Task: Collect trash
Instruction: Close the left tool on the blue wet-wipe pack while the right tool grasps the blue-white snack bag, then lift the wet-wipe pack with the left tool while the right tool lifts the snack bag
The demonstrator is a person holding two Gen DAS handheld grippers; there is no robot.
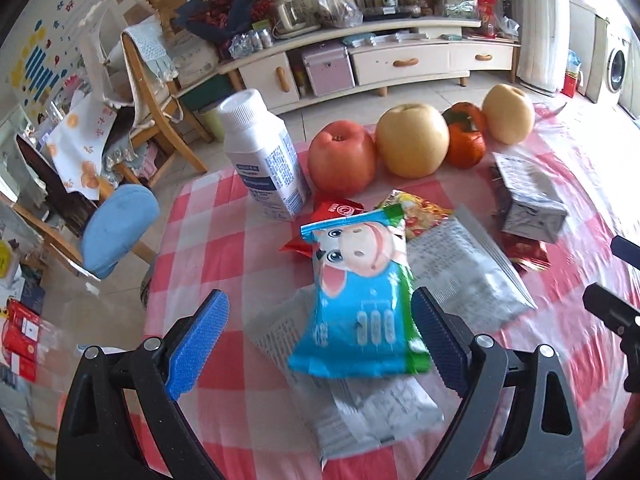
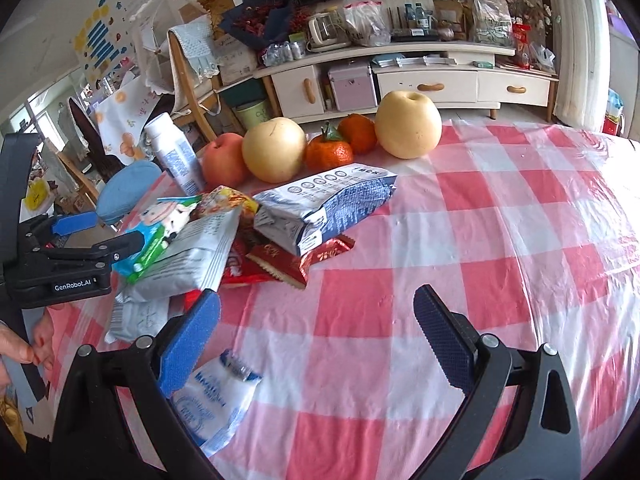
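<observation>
**Wrapper heap, left side of tabletop**

Left claw point(image 1: 320, 340) spread wide around the blue cow-print packet point(image 1: 360, 296), which tops the heap of wrappers. Right claw point(image 2: 316, 340) wide, holding nothing, over bare checked tabletop point(image 2: 500, 240). Counted: one apple point(image 1: 342, 156), two pears, two tangerines, one white bottle point(image 1: 264, 152). One white wrapper point(image 2: 212, 400) lies apart, near the front edge. Right half open.

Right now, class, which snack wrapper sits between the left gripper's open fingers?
The blue wrapper with the cartoon cow, lying atop silver packets; the other wrappers sit outside the left gripper.
</observation>
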